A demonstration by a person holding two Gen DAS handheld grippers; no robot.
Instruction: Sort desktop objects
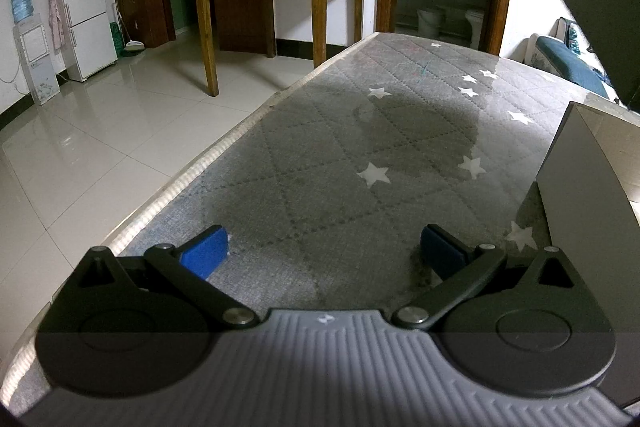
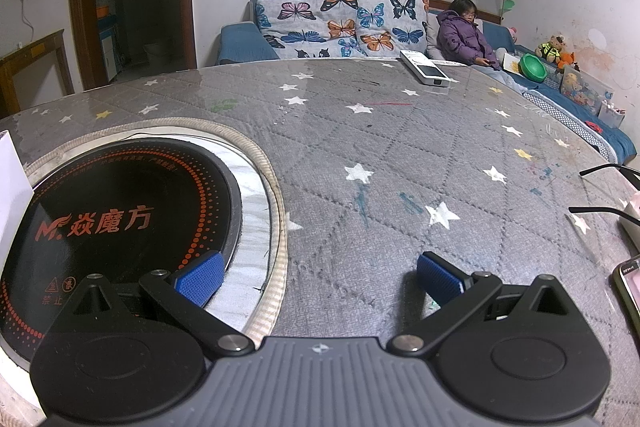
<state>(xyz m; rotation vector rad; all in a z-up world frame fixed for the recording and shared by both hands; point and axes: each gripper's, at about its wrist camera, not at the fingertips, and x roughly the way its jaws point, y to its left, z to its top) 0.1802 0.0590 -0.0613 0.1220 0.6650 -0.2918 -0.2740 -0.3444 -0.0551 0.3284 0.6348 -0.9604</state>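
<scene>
table cover (image 2: 400, 155) quilted cloth, glossy film | cooktop (image 2: 120, 219) glossy glass

The right gripper (image 2: 320, 277) hovers low over a grey quilted table cover (image 2: 360, 155) dotted with stars, its blue-padded jaws spread wide with nothing between them. At nine o'clock a black round induction cooktop (image 2: 120, 219) sits recessed in the table, the left pad overlapping its edge. Toward one o'clock lies a white box (image 2: 426, 69). At three o'clock a pair of black glasses (image 2: 604, 187) and a phone (image 2: 630, 287) sit near the rim. A person (image 2: 464, 35) sits on the sofa (image 2: 248, 43) beyond.
</scene>
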